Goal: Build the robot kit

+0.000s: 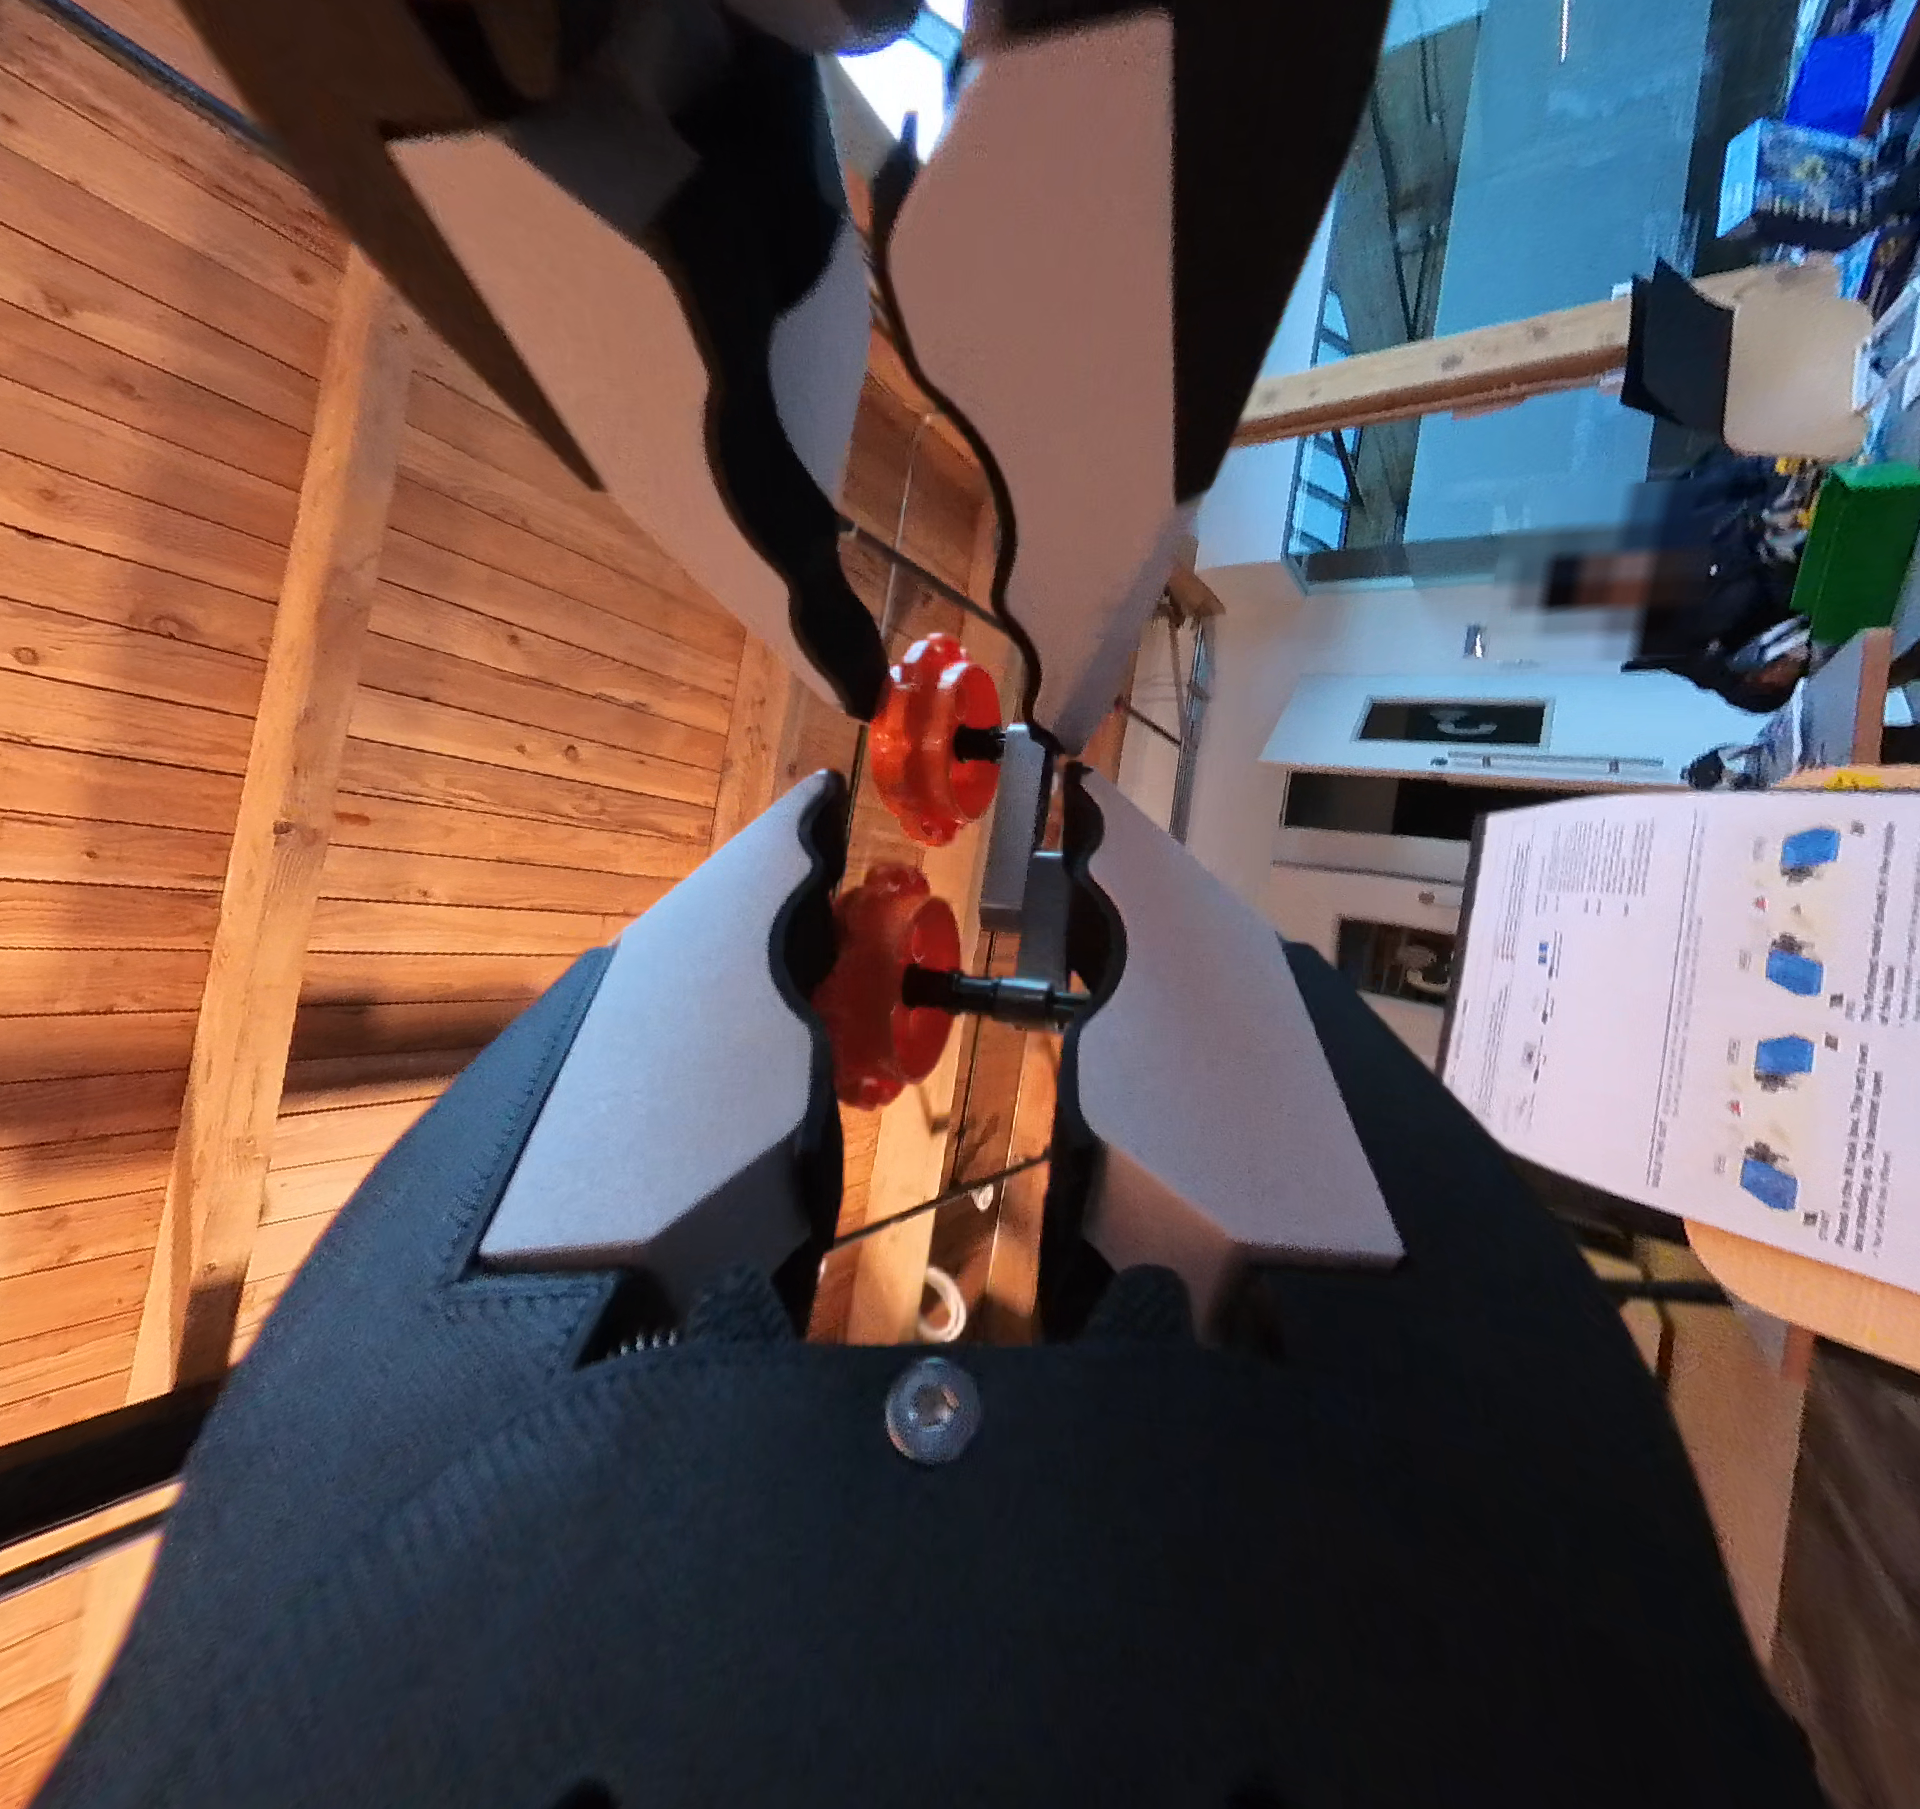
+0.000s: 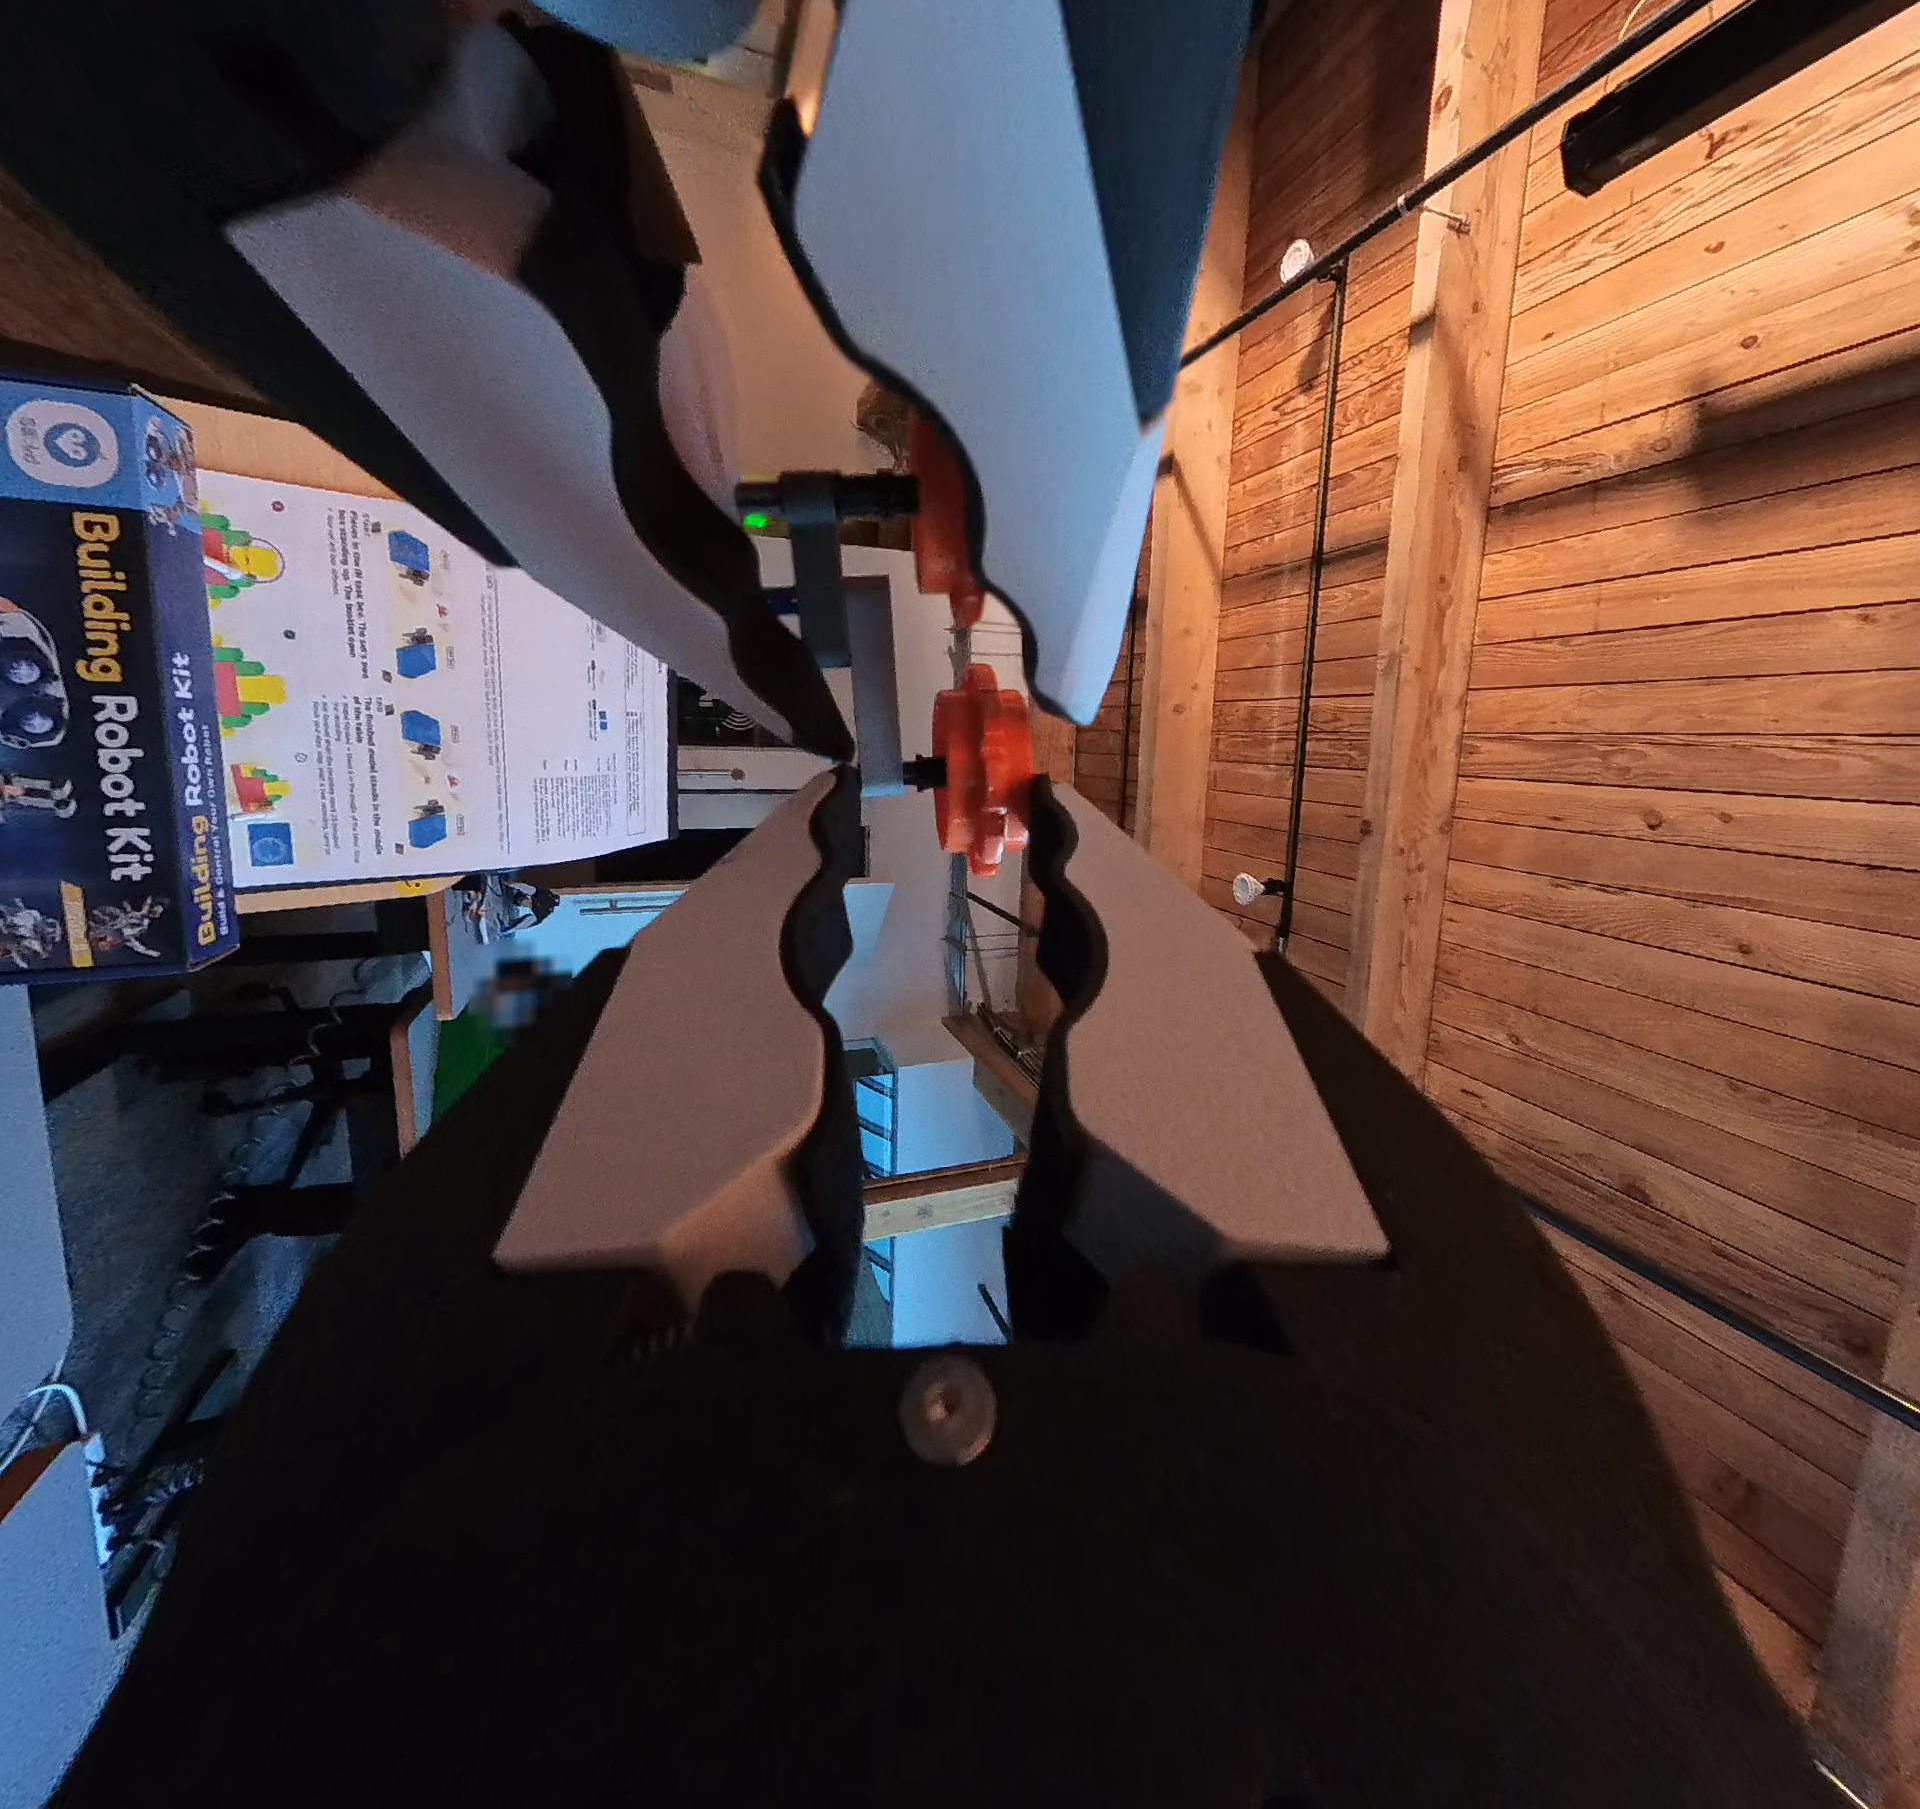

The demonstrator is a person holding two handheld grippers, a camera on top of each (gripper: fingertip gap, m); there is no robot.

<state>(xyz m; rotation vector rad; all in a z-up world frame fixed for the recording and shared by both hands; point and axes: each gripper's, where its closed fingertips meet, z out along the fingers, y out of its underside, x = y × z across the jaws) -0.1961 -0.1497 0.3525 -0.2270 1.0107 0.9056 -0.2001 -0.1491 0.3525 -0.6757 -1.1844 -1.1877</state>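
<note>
Left tool (image 1: 951,938) pinching orange-geared grey assembly (image 1: 1023,855).

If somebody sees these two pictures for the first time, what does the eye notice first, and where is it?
First, the two orange gears joined by grey bars in the middle of both views, held in the air between the two grippers. The left gripper grips one end and the right gripper the other. Behind them a warm wooden wall fills one side, and a printed sheet lies at the other.

Each gripper (image 1: 951,803) (image 2: 940,793) has a black ribbed printed body, one silver screw (image 1: 932,1413) behind the claw, and pale grey fingers (image 1: 675,1063) (black wavy inner edges).
</note>
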